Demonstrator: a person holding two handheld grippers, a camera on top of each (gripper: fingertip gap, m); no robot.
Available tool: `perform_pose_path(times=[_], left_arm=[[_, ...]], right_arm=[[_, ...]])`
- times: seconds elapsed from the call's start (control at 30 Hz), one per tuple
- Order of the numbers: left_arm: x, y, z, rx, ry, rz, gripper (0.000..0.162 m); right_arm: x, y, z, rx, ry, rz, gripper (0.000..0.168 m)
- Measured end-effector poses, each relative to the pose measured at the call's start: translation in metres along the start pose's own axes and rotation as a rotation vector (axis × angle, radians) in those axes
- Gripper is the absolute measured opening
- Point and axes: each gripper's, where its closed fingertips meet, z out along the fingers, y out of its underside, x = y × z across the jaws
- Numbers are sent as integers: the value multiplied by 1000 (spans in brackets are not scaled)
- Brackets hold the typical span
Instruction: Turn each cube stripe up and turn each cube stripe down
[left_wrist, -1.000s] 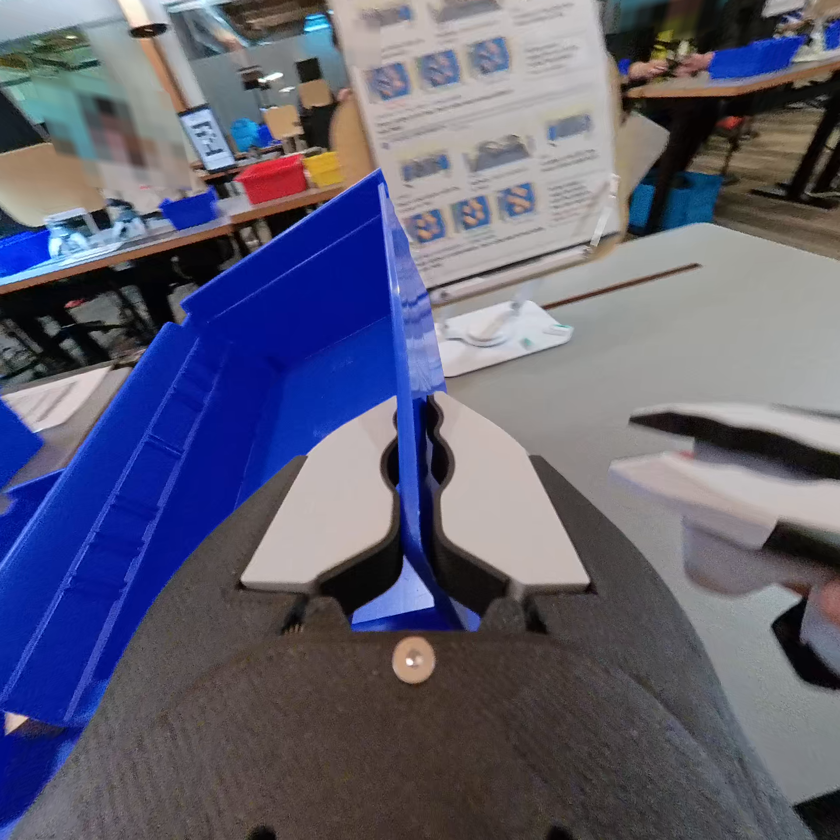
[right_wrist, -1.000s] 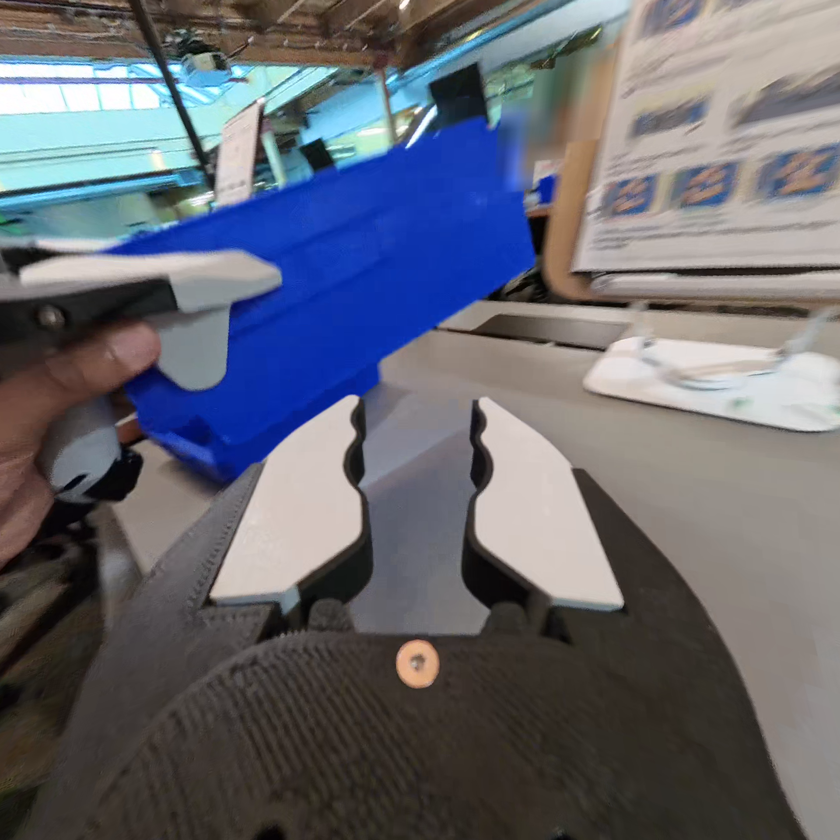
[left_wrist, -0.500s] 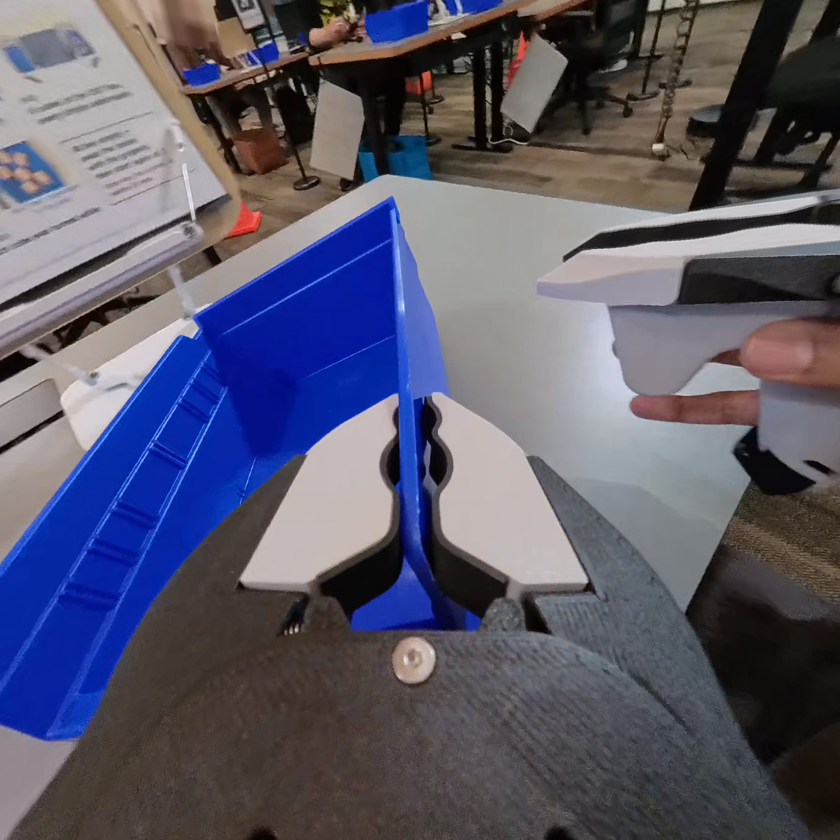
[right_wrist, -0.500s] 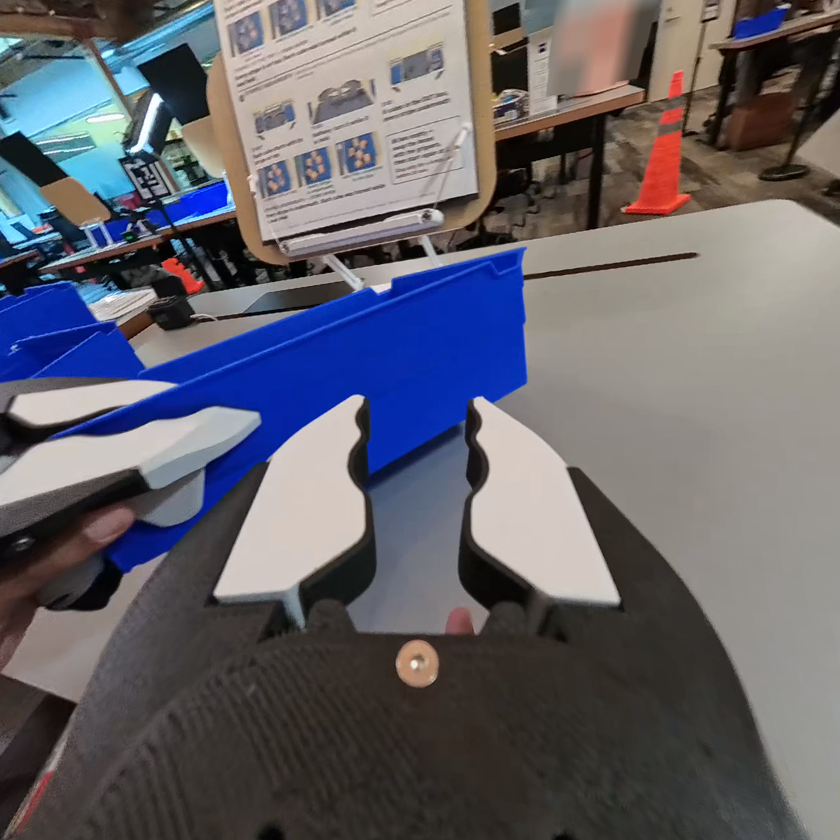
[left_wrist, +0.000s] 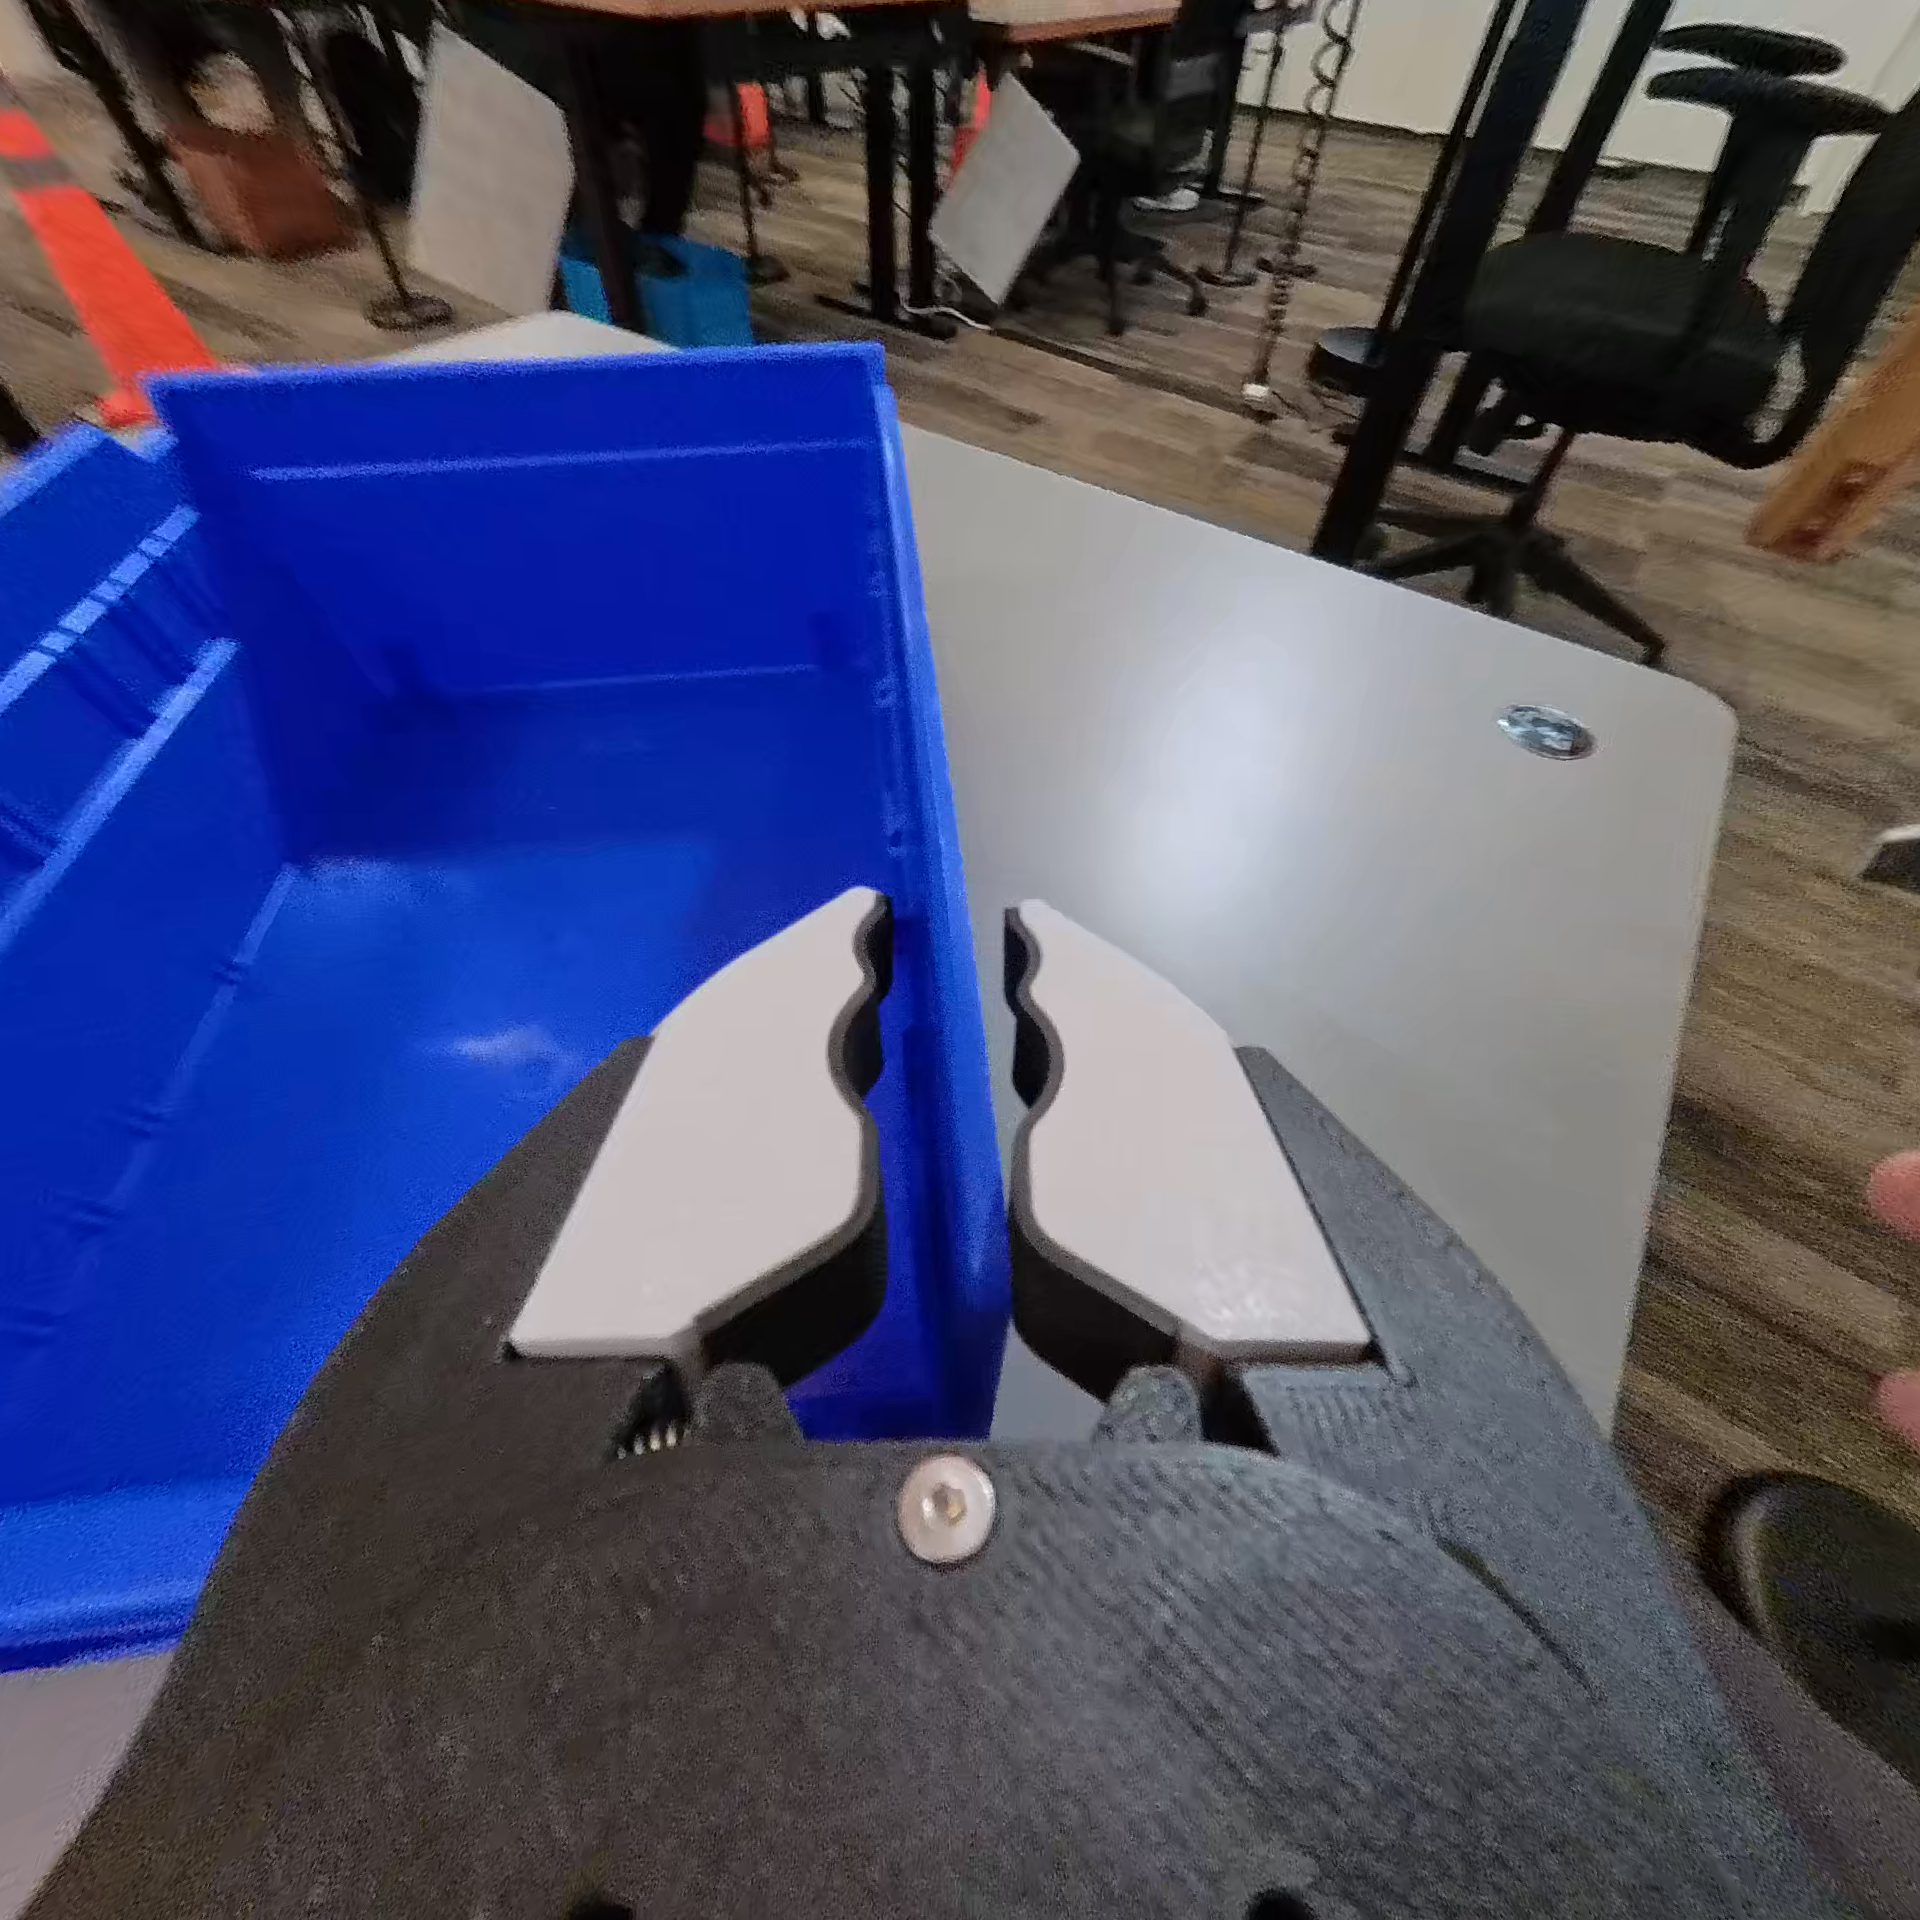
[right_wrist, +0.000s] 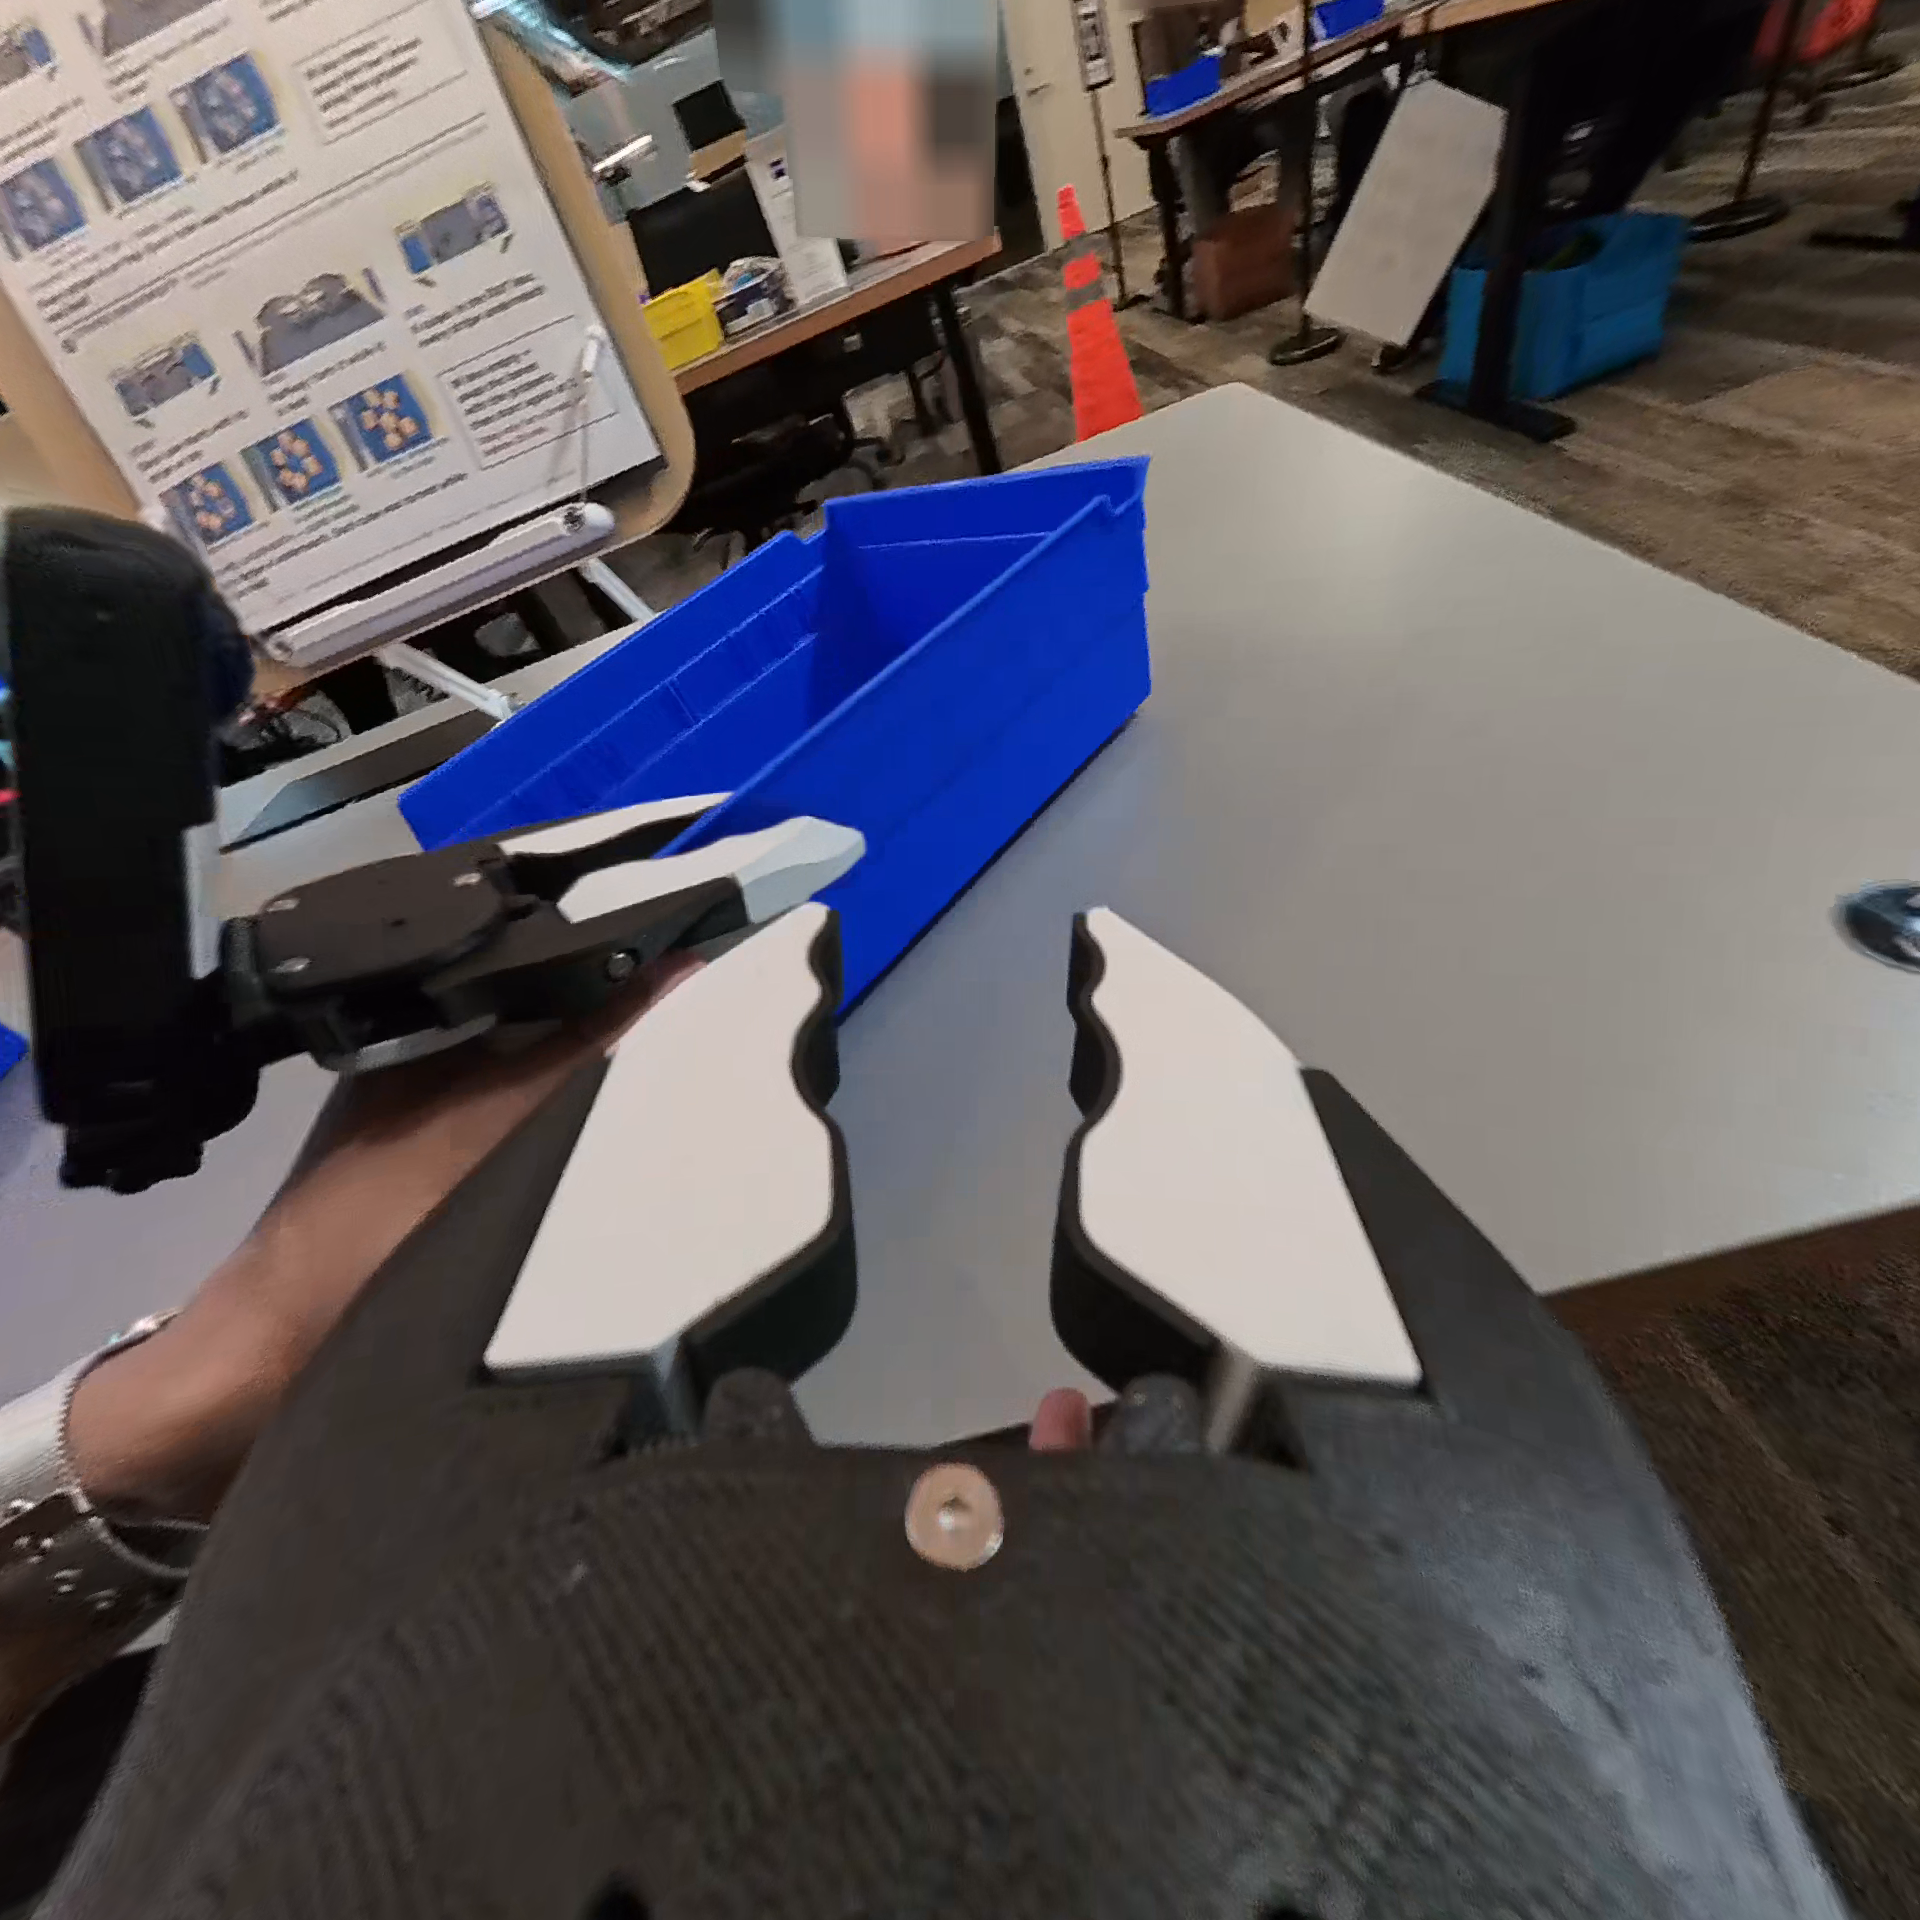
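No cubes show in either view. A blue plastic bin (left_wrist: 468, 727) rests on the grey table (left_wrist: 1299, 831), and the part of its inside that I see is empty. My left gripper (left_wrist: 948, 904) is open and straddles the bin's right wall; its right finger stands apart from the wall. The right wrist view shows the bin (right_wrist: 935, 707) lying long on the table (right_wrist: 1455, 779), with the left gripper (right_wrist: 748, 831) at its near end. My right gripper (right_wrist: 953, 920) is open and empty, above the table just in front of the bin.
An instruction board (right_wrist: 312, 312) on a stand is behind the bin. A metal grommet (left_wrist: 1545, 730) sits near the table's right corner. Beyond the table edge are an orange cone (right_wrist: 1096, 332), a black office chair (left_wrist: 1621, 312) and other desks.
My left gripper was shut on the bin wall and swung the bin around to the right and down onto the table. Its jaws have now parted. The right gripper stayed open.
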Motion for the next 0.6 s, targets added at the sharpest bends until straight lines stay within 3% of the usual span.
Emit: perform_pose_path(times=[0.37,0.47,0.6], left_arm=[[88,-31,82,-106,229,-263,72],[103,-48,107,-120,310,-479,73],[118,-69,126,-123,488,-947,73]], right_arm=[[38,-9,-22,42,90,102,43],[44,-12,-23,52,101,109,42],[52,-14,-18,56,101,130,42]])
